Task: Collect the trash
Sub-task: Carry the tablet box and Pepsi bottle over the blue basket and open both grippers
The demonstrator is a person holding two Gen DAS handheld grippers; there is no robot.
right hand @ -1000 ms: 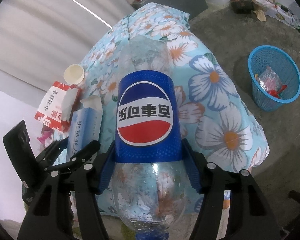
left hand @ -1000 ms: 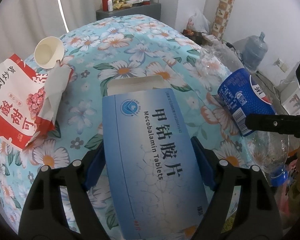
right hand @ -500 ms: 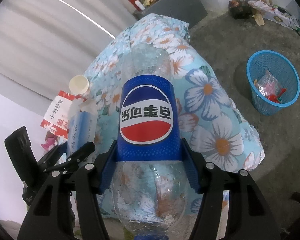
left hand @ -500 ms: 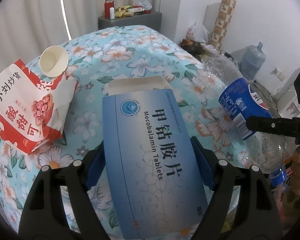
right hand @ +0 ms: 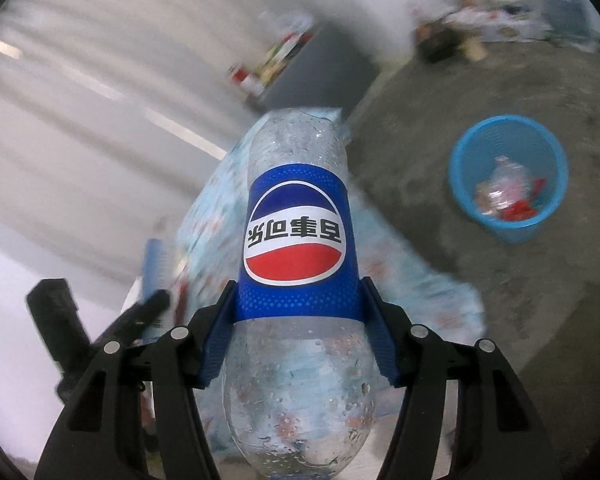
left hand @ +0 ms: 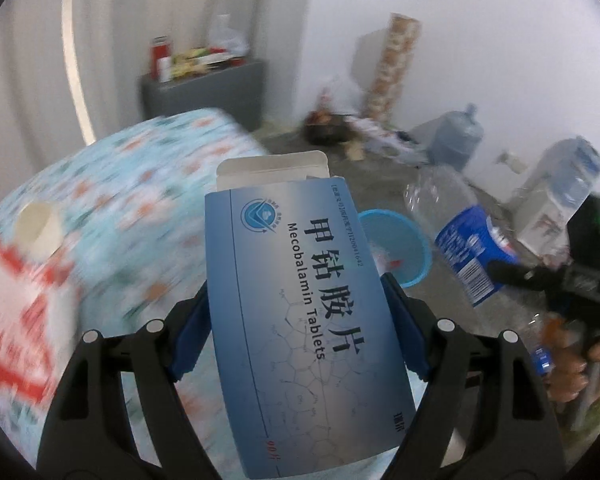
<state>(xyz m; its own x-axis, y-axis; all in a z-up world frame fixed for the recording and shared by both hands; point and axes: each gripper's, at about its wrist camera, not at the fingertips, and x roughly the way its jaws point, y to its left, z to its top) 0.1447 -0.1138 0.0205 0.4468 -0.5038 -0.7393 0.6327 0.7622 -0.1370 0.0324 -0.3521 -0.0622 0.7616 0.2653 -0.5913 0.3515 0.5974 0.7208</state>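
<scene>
Now the left hand-held gripper [left hand: 296, 300] pinches a blue medicine box [left hand: 300, 304] between its blue pads, one pad pressed against each long side. The box reads "Mecobalamin Tablets", and its white end flap stands open at the far end. It is held in the air, with the flowered counter [left hand: 112, 216] blurred below and to the left of it. On that counter sit a pale paper cup [left hand: 38, 226] and a red and white snack bag [left hand: 8, 304], both smeared by motion.

The right hand-held gripper [right hand: 298, 320] is clamped on a clear plastic bottle [right hand: 296, 240], its pads gripping the lower edge of the blue Pepsi label. The bottle points away from the camera with its base far and its neck near, so the logo reads upside down. Droplets cling to the inside of the plastic. In the left wrist view the same bottle [left hand: 456, 236] appears to the right of the box, apart from it.

On the concrete floor stands a blue mesh basket [right hand: 508, 180], well apart from the bottle, with crumpled clear wrapping and red scraps inside. In the left wrist view the basket [left hand: 396, 248] shows partly behind the box's right edge. Further back, a grey cabinet [left hand: 204, 92] carries small cluttered items, and a large water jug [left hand: 458, 136] rests near the wall.
</scene>
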